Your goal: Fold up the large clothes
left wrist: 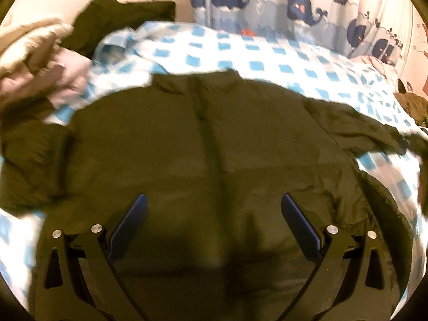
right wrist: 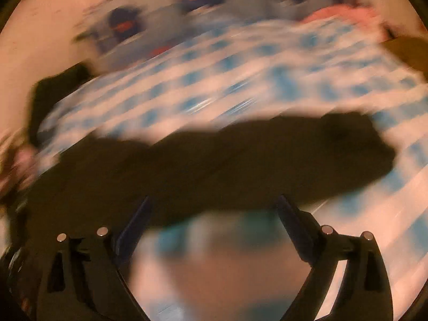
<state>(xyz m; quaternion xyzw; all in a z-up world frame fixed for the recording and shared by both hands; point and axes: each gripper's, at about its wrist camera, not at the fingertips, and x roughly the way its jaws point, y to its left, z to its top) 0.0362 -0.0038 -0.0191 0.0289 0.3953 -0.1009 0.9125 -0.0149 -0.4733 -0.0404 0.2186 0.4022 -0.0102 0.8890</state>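
Whale-print curtain [left wrist: 307, 8] hangs behind the checked bedsheet [left wrist: 267, 61].

jacket [left wrist: 203, 139]: matt dark cloth | bedsheet [left wrist: 267, 56]: soft checked cotton-like cloth

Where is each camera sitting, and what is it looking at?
Left wrist view: sits on the left gripper, looking down along its open fingers at the dark green jacket spread on the checked bedcover.
Right wrist view: sits on the right gripper, open and empty, looking, blurred, over the jacket's sleeve and the bedcover.
Both share the jacket, the bedcover and the whale curtain behind.
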